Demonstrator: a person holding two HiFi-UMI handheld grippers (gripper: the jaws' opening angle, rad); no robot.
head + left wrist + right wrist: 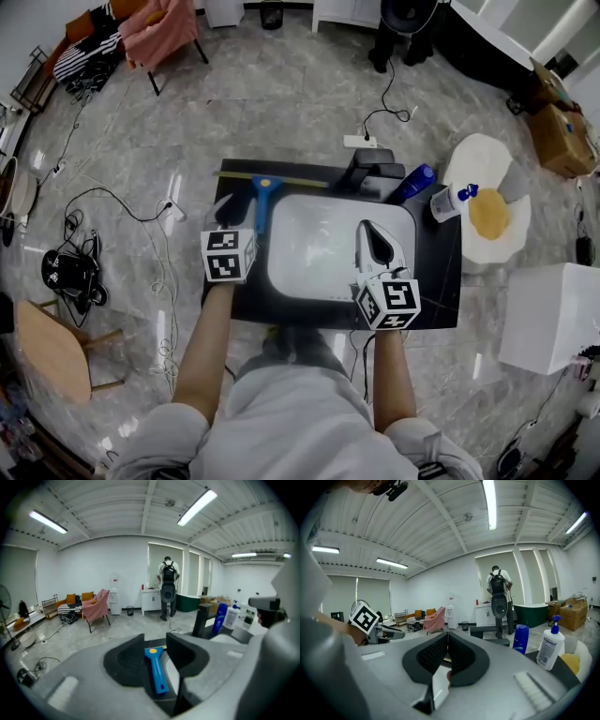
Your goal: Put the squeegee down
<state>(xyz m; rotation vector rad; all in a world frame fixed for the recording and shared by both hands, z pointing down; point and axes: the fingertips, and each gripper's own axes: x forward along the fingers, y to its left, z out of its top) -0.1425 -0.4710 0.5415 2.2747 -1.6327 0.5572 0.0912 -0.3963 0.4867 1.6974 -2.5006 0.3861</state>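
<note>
- the squeegee (262, 202) lies flat on the black counter (441, 281), near its back left corner, between the counter's left edge and the left rim of the white sink (319, 253).
- its handle is blue and points to the front edge; the blade runs along the back edge of the counter.
- the left gripper (228, 220) is released: its jaws stand apart and hold nothing. in the left gripper view the squeegee shows in the gap between them, but it rests on the counter and the pads do not press it.
- this gripper is by the counter's left edge, just in front of the handle.
- the right gripper (372, 234) is clenched – its two pads meet at the tips, and i see nothing between them. it is over the right part of the sink, well apart from the squeegee.
- at the back edge, behind the sink, stands a black faucet (367, 171); right of it a blue bottle (413, 182), then a white pump bottle (452, 200) at the back right corner.
</note>
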